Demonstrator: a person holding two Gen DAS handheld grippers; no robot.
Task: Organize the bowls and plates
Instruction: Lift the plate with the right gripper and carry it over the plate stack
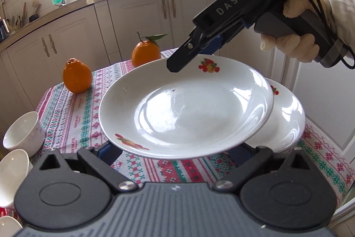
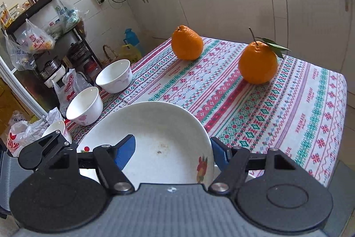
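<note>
the right gripper [image 1: 177, 66] pinches the far rim of the white plate [image 1: 186, 108], lifted clear of the patterned tablecloth [image 2: 277, 114], the left gripper's [image 1: 175, 151] grip hidden beneath its near rim, a second plate [image 1: 288, 117] just below.

White plate [image 1: 186, 108] with fruit prints; striped red-green tablecloth [image 2: 277, 108]; orange fruit [image 2: 187, 42].

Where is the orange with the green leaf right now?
The orange with the green leaf stands on the patterned tablecloth near the table's far edge, right of the leafless orange in the right wrist view, beyond the white plate.
</note>
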